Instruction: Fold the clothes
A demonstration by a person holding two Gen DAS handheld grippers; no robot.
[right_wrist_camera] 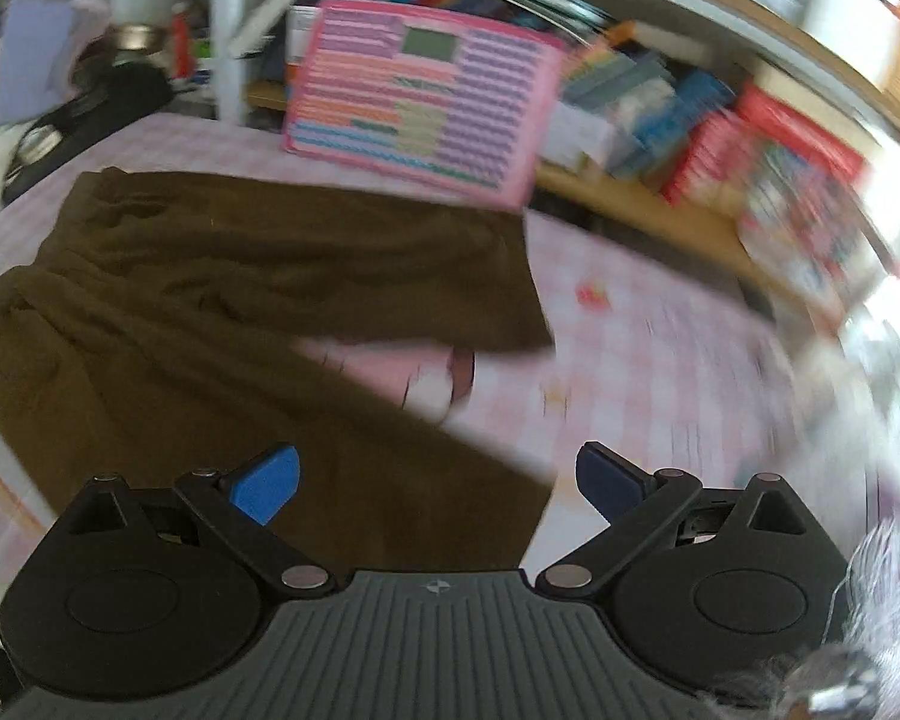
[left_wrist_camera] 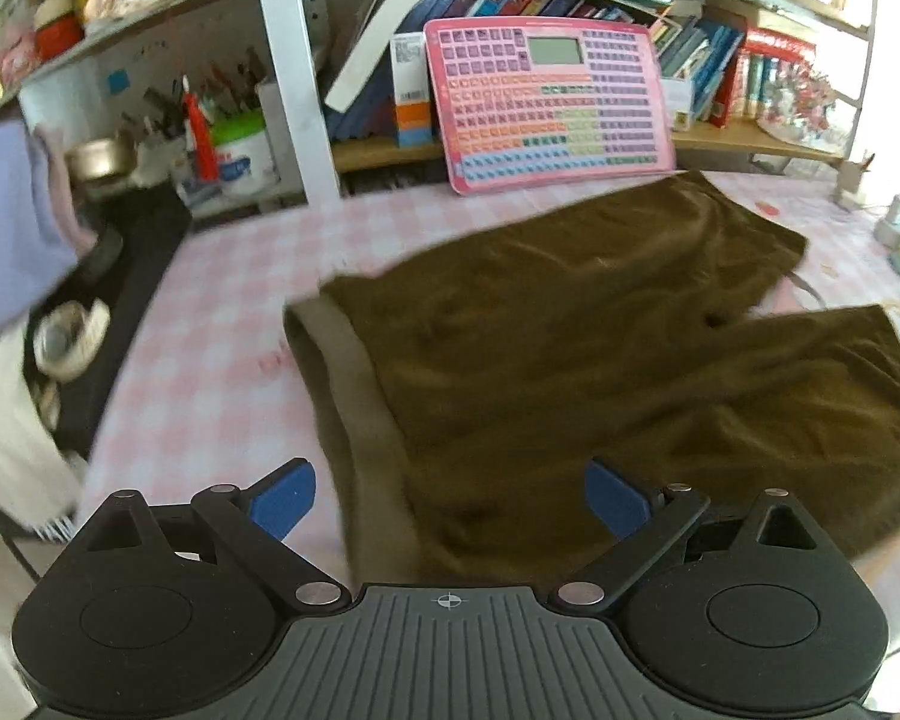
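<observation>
Olive-brown shorts [left_wrist_camera: 600, 348] lie spread flat on the pink checked tablecloth [left_wrist_camera: 222, 312], waistband to the left, two legs pointing right. In the left wrist view my left gripper [left_wrist_camera: 450, 501] hovers open above the waistband end, its blue pads [left_wrist_camera: 282, 504] apart with nothing pinched between them. The right wrist view is blurred by motion. There the shorts [right_wrist_camera: 240, 312] stretch to the left, and my right gripper [right_wrist_camera: 438, 486] stands wide open over the hem of the near leg, holding nothing.
A pink keyboard toy [left_wrist_camera: 546, 102] leans against a bookshelf [left_wrist_camera: 750, 138] at the back of the table. Left of the table are a black surface with a metal pot [left_wrist_camera: 99, 159], jars and pens. A small pink scrap [right_wrist_camera: 591, 294] lies on the cloth to the right.
</observation>
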